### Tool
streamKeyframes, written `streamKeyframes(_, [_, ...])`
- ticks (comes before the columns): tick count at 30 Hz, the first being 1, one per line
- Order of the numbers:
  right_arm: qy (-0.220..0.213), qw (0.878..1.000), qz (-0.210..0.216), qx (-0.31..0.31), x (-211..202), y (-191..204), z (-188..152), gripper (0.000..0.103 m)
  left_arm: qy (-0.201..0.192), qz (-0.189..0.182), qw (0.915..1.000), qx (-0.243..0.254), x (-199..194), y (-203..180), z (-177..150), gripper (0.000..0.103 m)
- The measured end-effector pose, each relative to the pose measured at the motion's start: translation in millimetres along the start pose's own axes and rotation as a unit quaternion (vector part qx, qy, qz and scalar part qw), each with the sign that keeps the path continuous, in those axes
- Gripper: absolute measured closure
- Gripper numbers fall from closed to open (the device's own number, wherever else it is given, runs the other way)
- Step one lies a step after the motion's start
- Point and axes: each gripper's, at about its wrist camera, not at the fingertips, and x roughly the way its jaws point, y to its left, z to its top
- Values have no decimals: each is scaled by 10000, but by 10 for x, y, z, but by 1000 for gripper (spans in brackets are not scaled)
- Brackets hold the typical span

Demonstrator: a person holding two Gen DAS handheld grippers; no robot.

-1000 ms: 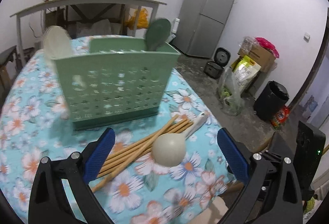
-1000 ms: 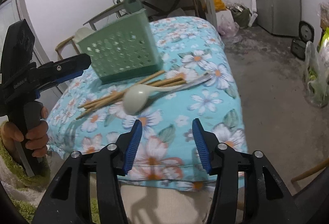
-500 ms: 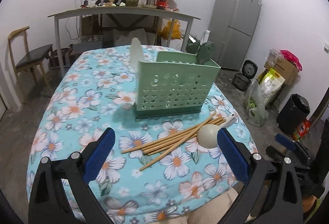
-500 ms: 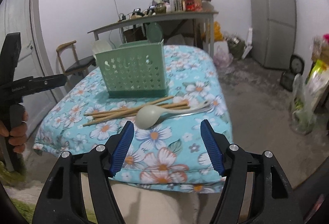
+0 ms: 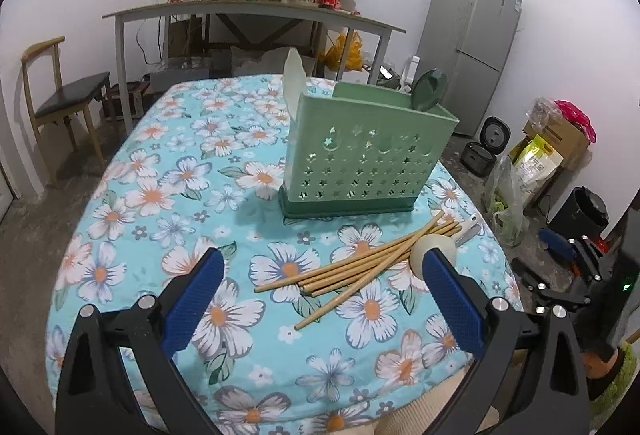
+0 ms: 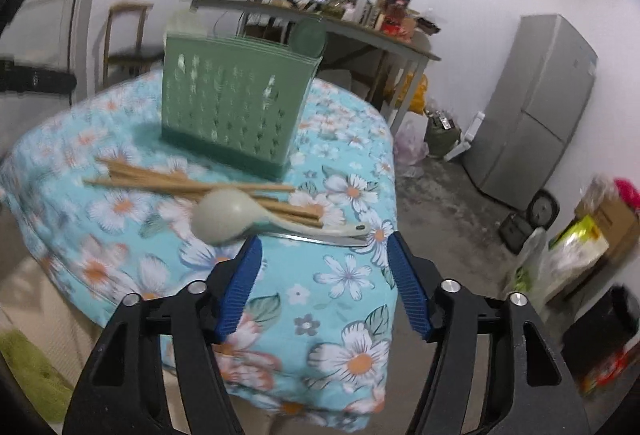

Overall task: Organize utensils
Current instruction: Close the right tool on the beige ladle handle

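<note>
A green perforated utensil holder stands on the floral tablecloth, with a white utensil and a green spoon standing in it. Several wooden chopsticks and a cream spoon lie in front of it. My left gripper is open and empty, above the near table edge. My right gripper is open and empty, just short of the cream spoon, chopsticks and a metal utensil; the holder is behind.
A long side table with clutter, a wooden chair and a grey fridge stand behind. Bags, boxes and a black bin sit on the floor to the right of the table.
My left gripper has pulled back and risen, so the holder looks farther away. My right gripper has moved in toward the cream spoon, with motion blur.
</note>
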Motion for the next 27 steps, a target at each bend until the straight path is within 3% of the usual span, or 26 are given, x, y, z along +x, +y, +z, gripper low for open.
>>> streamKeyframes(6, [279, 9964, 65, -793, 366, 201, -58, 61, 103, -72, 9999, -30, 208, 80, 9, 6])
streamKeyframes(9, [275, 9928, 152, -1153, 486, 343, -49, 62, 142, -112, 9998, -96, 297, 116, 26, 6])
streamKeyframes(13, [287, 9850, 188, -1694, 634, 531, -61, 72, 239, -102, 9996, -121, 412, 140, 32, 6])
streamKeyframes(27, [-286, 9712, 306, -2346, 472, 808, 89, 74, 329, -169, 9992, -181, 561, 201, 44, 6])
